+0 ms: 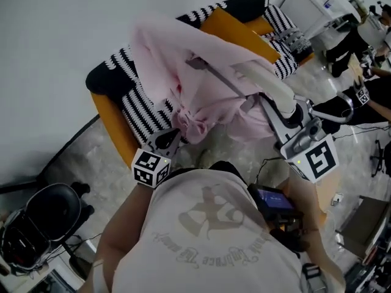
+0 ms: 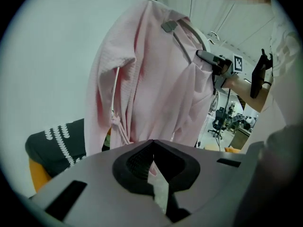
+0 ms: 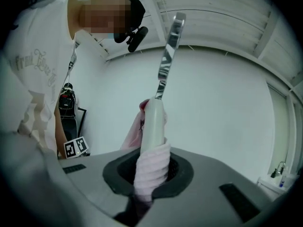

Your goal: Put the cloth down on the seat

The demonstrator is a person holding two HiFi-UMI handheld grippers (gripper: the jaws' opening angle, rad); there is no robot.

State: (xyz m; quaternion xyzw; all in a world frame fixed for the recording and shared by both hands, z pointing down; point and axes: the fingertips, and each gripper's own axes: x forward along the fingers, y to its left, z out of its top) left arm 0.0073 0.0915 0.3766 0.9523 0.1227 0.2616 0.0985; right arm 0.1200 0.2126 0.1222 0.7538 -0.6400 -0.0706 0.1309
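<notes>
A pink cloth (image 1: 183,72) hangs in the air over the seat, an armchair with an orange cushion (image 1: 235,26) and black-and-white striped covers (image 1: 140,105). My right gripper (image 1: 278,105) is shut on a fold of the cloth (image 3: 151,167) wrapped round a white bar (image 3: 154,124) that ends in a metal strip (image 3: 168,56); the bar props the cloth up. My left gripper (image 1: 172,140) is lower, shut on the cloth's bunched bottom edge (image 2: 154,167). In the left gripper view the cloth (image 2: 151,74) drapes down in front of the armchair (image 2: 57,141), with the right gripper (image 2: 215,63) behind it.
A black office chair (image 1: 43,224) stands at the lower left on the grey floor. White desks and equipment (image 1: 330,11) with another person's arm (image 1: 379,105) are at the upper right. A white wall runs behind the armchair.
</notes>
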